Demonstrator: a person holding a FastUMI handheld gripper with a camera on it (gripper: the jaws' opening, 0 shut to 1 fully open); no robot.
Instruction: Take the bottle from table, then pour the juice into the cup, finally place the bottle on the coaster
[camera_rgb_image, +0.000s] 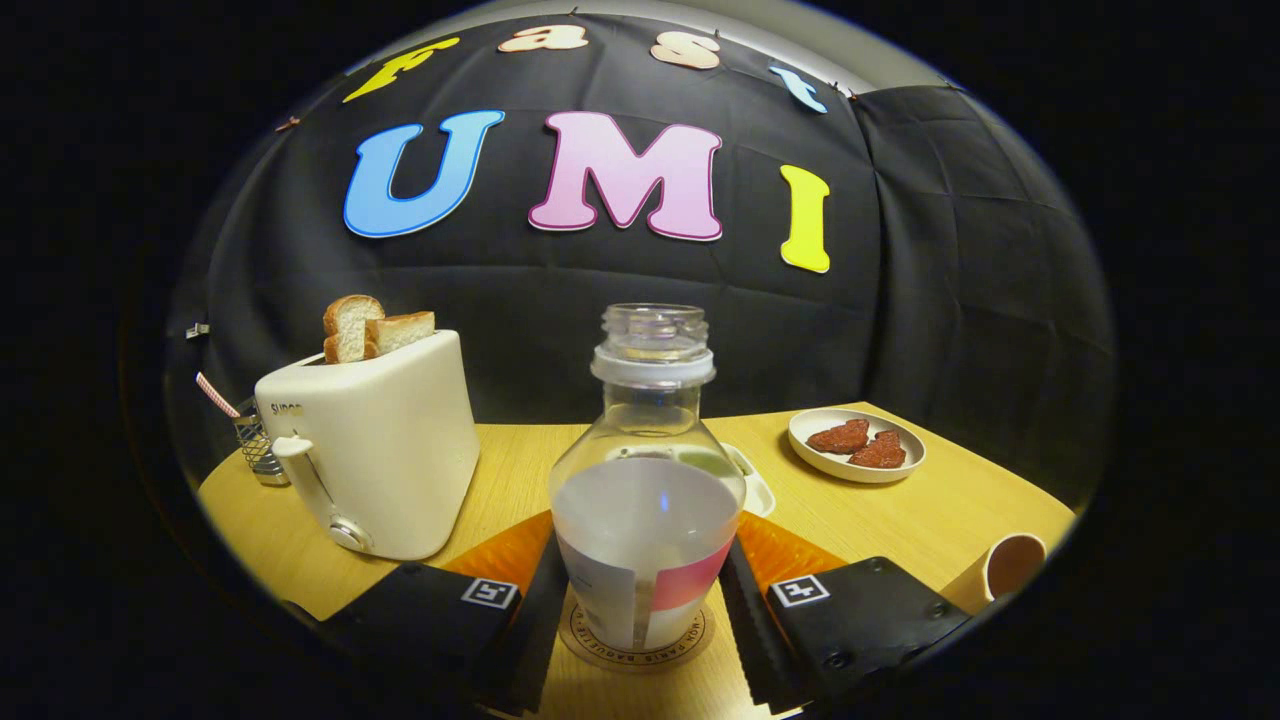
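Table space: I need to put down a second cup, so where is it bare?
Bare wood lies between the plate and the cup, and between the toaster and the bottle. It is crowded at the coaster, where the bottle stands between the gripper jaws.

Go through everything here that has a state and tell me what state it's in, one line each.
Bottle: uncapped, upright on the coaster, partly full.
Gripper: fingers either side of the bottle, whether they press on it is unclear.
Toaster: two bread slices sticking up.
Plate: holds two reddish pieces.
Cup: on its side.
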